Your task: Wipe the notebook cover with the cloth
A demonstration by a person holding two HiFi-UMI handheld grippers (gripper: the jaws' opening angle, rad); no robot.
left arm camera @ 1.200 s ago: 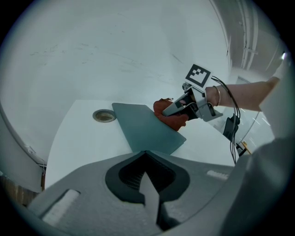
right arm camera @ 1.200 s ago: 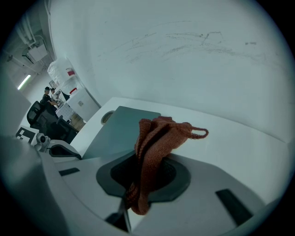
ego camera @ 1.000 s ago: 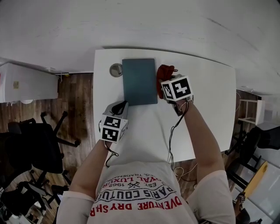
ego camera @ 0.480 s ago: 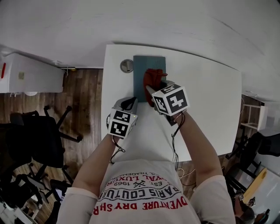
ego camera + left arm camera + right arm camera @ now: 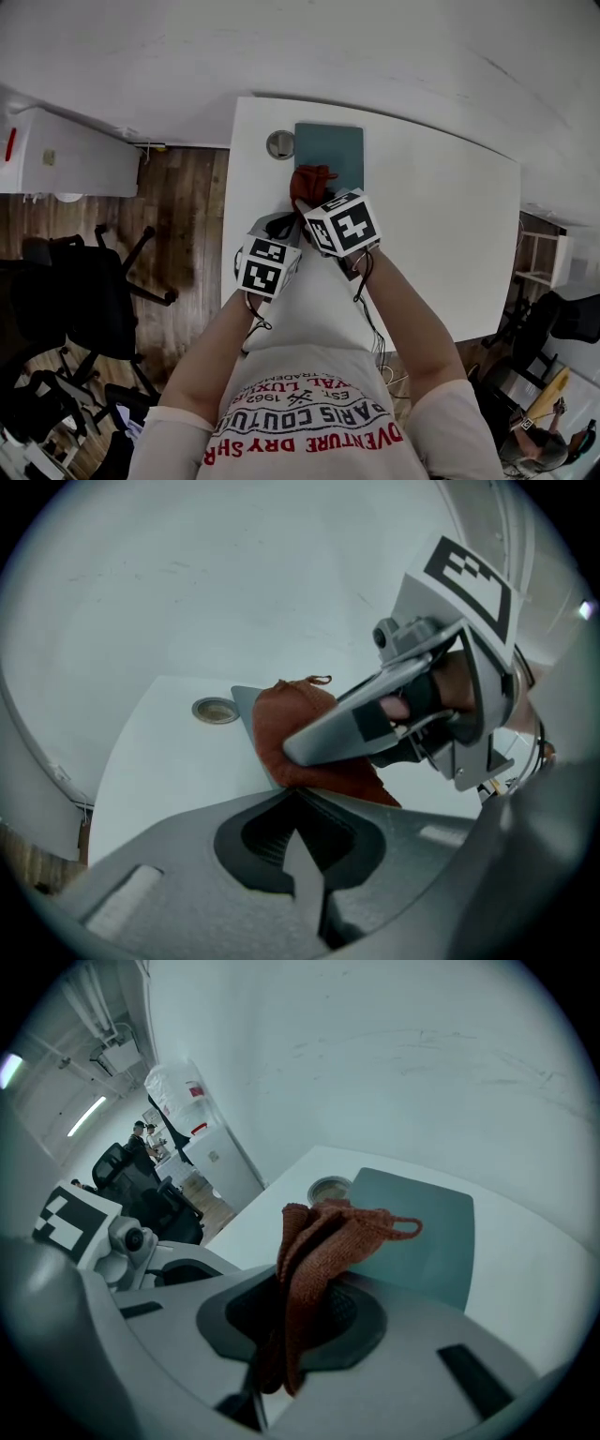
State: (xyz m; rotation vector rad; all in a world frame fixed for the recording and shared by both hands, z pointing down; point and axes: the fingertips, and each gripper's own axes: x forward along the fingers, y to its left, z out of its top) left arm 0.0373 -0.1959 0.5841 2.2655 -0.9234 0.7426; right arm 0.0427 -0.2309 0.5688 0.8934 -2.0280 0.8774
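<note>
Right hand-held gripper (image 5: 281, 1354): jaws closed on the cloth (image 5: 323, 1237), a rust-red knitted piece bunched between them. Most of it stands out ahead of the jaws, which we judge leaves a soft pad to lead the stroke.
Left hand-held gripper (image 5: 305, 860): jaws together, nothing between them. It is held just beside the right one, at the notebook's near side (possibly to steady the book).
Notebook (image 5: 330, 155): teal, closed, lying flat at the far edge of the white worktop (image 5: 441, 216), cover up and bare for wiping.
Cloth position: over the notebook's near left corner. We cannot confirm contact with the cover.
Round metal disc (image 5: 280, 144): on the worktop, just left of the notebook.
Writing: none seen on the cover. The marker cubes (image 5: 339, 223) carry black-and-white squares only. The shirt print (image 5: 300, 422), upside down to us, reads in part "PARIS COUTU".
</note>
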